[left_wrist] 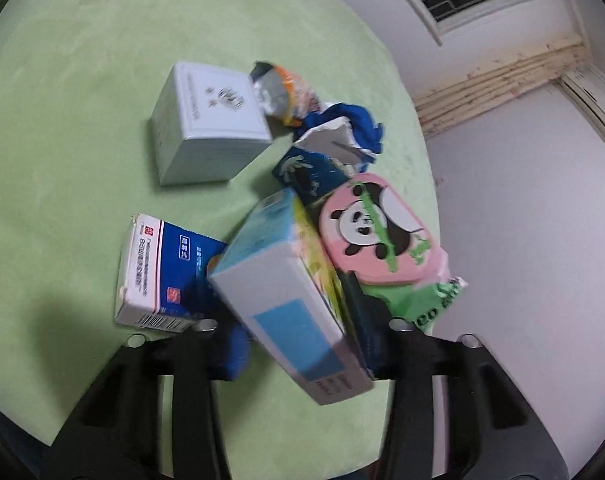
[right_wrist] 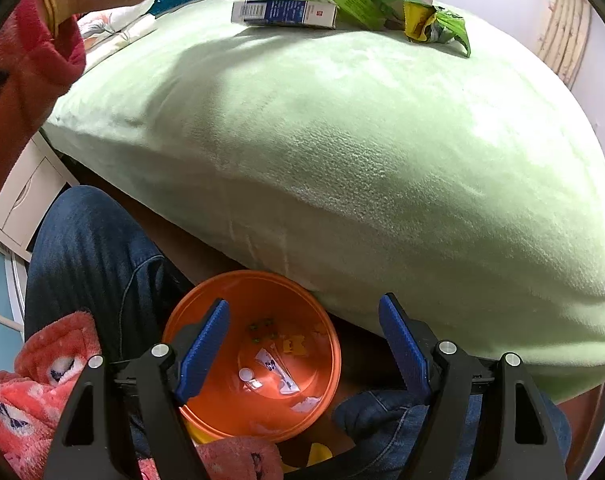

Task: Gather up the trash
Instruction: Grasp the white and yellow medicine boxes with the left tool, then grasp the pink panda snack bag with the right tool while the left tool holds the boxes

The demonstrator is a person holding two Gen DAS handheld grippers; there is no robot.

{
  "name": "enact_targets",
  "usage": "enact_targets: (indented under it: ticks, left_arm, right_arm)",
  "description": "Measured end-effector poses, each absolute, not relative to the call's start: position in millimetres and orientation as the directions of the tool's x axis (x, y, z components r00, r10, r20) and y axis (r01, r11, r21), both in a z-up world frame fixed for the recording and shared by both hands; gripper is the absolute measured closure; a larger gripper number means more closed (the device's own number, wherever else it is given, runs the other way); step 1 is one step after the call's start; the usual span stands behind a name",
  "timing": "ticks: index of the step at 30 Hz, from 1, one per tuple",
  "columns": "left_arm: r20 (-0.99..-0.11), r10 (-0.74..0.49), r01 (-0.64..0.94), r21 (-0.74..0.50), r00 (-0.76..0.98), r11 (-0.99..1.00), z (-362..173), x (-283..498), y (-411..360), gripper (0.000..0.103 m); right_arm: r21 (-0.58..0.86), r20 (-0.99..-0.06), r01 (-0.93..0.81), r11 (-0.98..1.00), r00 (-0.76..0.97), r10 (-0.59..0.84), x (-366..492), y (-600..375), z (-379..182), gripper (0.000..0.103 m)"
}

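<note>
Above, we see our left gripper (left_wrist: 302,340) clamping a grey-and-teal carton (left_wrist: 290,300), print blurred, over the green blanket (left_wrist: 82,100). Our right gripper (right_wrist: 302,344) gapes empty above the orange bin (right_wrist: 222,420); white walls (left_wrist: 522,220).

My trash lies on a soft, pale green plush blanket (left_wrist: 82,152). On it rest a white square carton (left_wrist: 206,128), a blue-and-white medicine box (left_wrist: 158,268) and crumpled blue wrappers (left_wrist: 342,128).
</note>
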State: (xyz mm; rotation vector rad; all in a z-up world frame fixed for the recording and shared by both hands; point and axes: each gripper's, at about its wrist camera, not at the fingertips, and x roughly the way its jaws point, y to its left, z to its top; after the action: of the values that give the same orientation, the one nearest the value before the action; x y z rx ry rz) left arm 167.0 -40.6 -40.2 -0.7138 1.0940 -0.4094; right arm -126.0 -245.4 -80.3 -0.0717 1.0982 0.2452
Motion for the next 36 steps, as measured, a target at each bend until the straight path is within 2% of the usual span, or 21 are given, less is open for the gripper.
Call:
enact_targets:
  ticks: [5, 9, 16, 27, 32, 36]
  left_arm:
    - [-0.628, -0.646, -0.039, -0.729, 0.435, 0.683, -42, 158, -32, 0.066]
    - [-0.6, -0.655, -0.003, -0.739, 0.459, 0.674, -25, 147, -19, 0.072]
    - [-0.574, -0.642, 0.104, -0.699, 0.508, 0.708, 7, 107, 5, 0.074]
    - [-0.516, -0.662, 0.209, -0.681, 0.543, 0.702, 19, 41, 46, 0.074]
    - [-0.53, -0.619, 0.243, -0.613, 0.579, 0.752, 31, 15, 57, 0.074]
    - [-0.555, -0.591, 0.239, -0.578, 0.586, 0.78, 27, 6, 62, 0.074]
  right_arm:
    - [0.059, -0.885, -0.235, 0.97, 0.437, 0.16, -126, -244, -79, 0.028]
    - [0.06, -0.882, -0.233, 0.971, 0.443, 0.161, -126, -244, -78, 0.028]
    - [0.073, -0.866, -0.222, 0.972, 0.47, 0.172, -117, -248, -66, 0.028]
    - [-0.042, -0.762, -0.213, 0.976, 0.639, 0.106, -74, -251, -12, 0.027]
    - [-0.126, -0.689, -0.213, 0.969, 0.722, 0.07, -38, -249, 12, 0.02]
    - [-0.237, -0.653, -0.249, 0.939, 0.756, 0.035, 2, -231, 17, 0.008]
